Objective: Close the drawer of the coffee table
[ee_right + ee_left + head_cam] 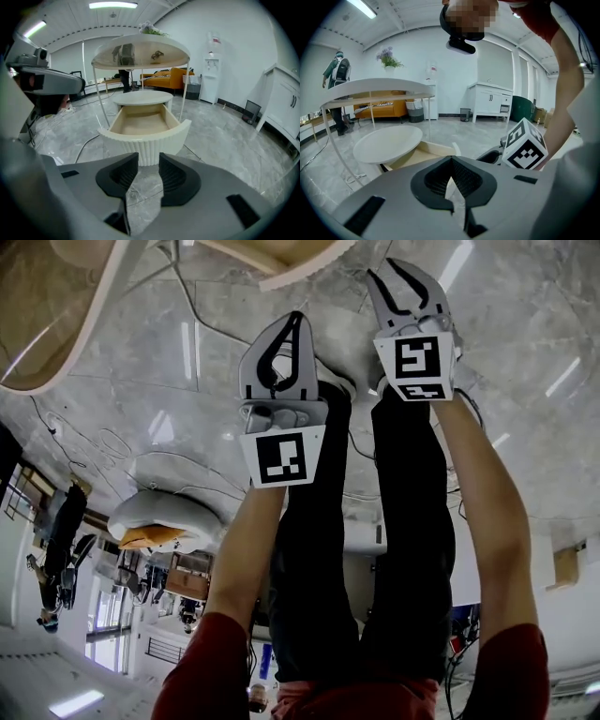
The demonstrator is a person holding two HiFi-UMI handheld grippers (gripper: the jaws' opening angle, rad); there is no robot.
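Observation:
The cream coffee table [143, 98] has a round lower top and a domed upper shelf. Its drawer [146, 138] is pulled out towards me, ribbed front nearest, and looks empty inside. My right gripper [149, 161] is open with nothing between its jaws and faces the drawer front from a short way off. My left gripper [451, 160] is shut on nothing, with the table's round top [389, 143] and the drawer's side [423, 157] ahead on its left. In the head view both grippers, left [297, 317] and right [396, 266], hang over the floor just short of the drawer's edge [300, 268].
Cables [112, 442] trail over the marble floor left of the table. A person [338, 70] stands far back by an orange sofa [171, 77]. A white cabinet [490, 101], a bin [465, 114] and a water dispenser [212, 79] line the walls. My black-trousered legs [375, 549] are below.

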